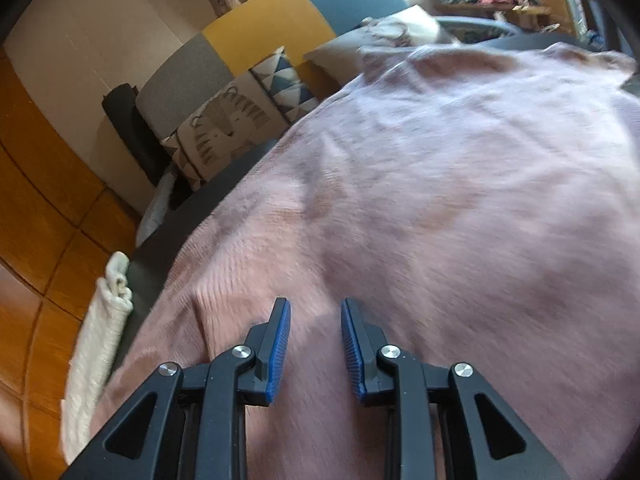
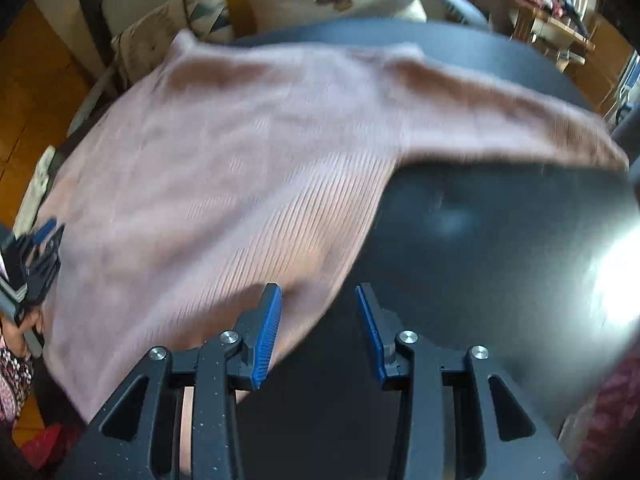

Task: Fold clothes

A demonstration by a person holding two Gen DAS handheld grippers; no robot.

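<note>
A pink ribbed sweater (image 2: 224, 184) lies spread flat on a dark round table (image 2: 500, 240), covering the table's left half in the right wrist view and nearly all of the left wrist view. One sleeve (image 2: 500, 120) stretches out toward 2 o'clock across the bare tabletop, its cuff close to the table's edge. The left gripper (image 1: 315, 312) hangs over the sweater's near part, its blue-padded fingers (image 1: 280, 344) spread apart with only pink cloth showing in the gap, nothing held. The right gripper (image 2: 319, 300) also stands with its fingers parted, poised over the sweater's near right edge, where the cloth meets the dark table; its left finger is over the knit, its right finger over bare table. In the right wrist view the left gripper shows at 9 o'clock, above the sweater's left edge. A white knit cloth (image 1: 100, 344) hangs off the table's edge at 8 o'clock in the left wrist view. Beyond the table, at 11 o'clock, stands a sofa (image 1: 256, 32) in grey, yellow and blue with patterned cushions (image 1: 224, 124), on an orange wood floor (image 1: 36, 184). Both views are blurred.
</note>
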